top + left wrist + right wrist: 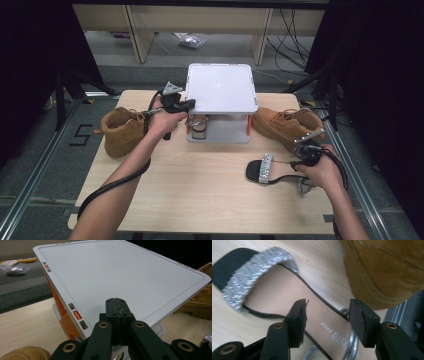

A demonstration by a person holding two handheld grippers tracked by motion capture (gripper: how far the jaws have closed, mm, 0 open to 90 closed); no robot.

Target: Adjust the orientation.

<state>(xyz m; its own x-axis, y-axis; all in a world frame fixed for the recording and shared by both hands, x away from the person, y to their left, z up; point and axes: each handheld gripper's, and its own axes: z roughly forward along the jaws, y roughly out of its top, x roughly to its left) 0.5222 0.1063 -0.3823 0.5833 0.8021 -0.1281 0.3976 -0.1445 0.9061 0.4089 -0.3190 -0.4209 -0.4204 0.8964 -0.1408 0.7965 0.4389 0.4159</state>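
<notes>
- We hold the right gripper [301, 162] low over the sandal [267, 171], which lies flat on the wooden table [200, 190] toward its right front, its toe end pointing left in the high view.
- In the right gripper view its jaws stand apart over the sandal's tan insole [294, 305], one pad on each side of the printed lettering; neither pad presses on the shoe, and a thin black strap runs between them.
- The sandal's silver glitter band [252, 272] crosses its toe end, and a silver buckle ring shows near the bottom edge of that view.
- Just beside the sandal, toward the far right of the table, lies a tan boot [287, 125] on its side; its stitched edge looms close in the right gripper view.
- We keep the left gripper [187, 104] up at the left front corner of the white shelf top [220, 87], jaws pressed together with nothing between them.
- The shelf stands at the table's far middle on orange supports [60, 307], with a shoe on its lower level.
- A second tan boot [120, 131] stands upright at the table's left, behind our left forearm.
</notes>
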